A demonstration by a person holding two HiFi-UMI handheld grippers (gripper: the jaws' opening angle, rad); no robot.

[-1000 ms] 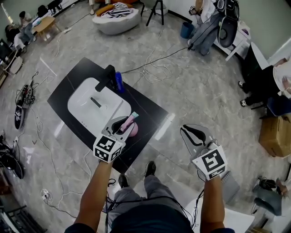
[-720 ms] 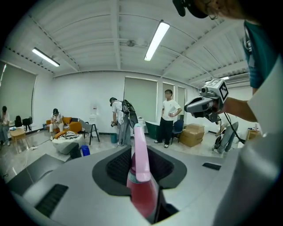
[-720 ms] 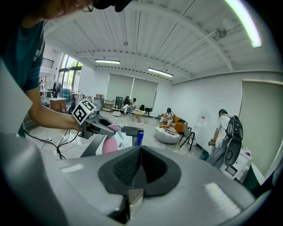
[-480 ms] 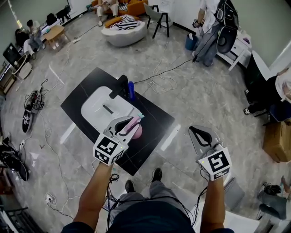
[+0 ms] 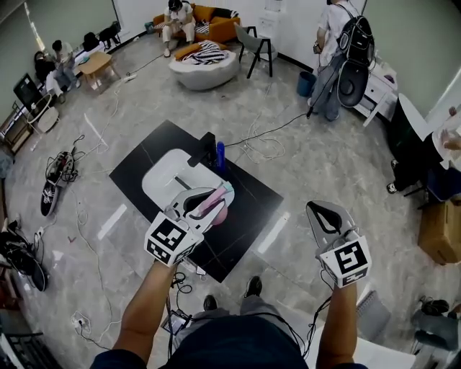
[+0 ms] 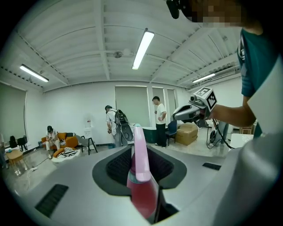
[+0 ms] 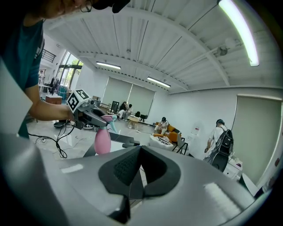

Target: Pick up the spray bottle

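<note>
- Head view: left gripper [image 5: 204,202] clamped on pink spray bottle [image 5: 220,212], bottle held clear of black countertop [image 5: 253,203].
- Right gripper [image 5: 324,215]: jaws together, nothing between them.

The head camera is looking steeply down onto the tabletop [image 5: 252,209] and the floor. Each gripper camera is riding close behind its own tongs, facing nearly level across the room. The left gripper view is catching the right tongs [image 6: 177,115], and the right gripper view is catching the left tongs [image 7: 104,118]. All three are sharing the orange sofa [image 5: 223,21].
</note>
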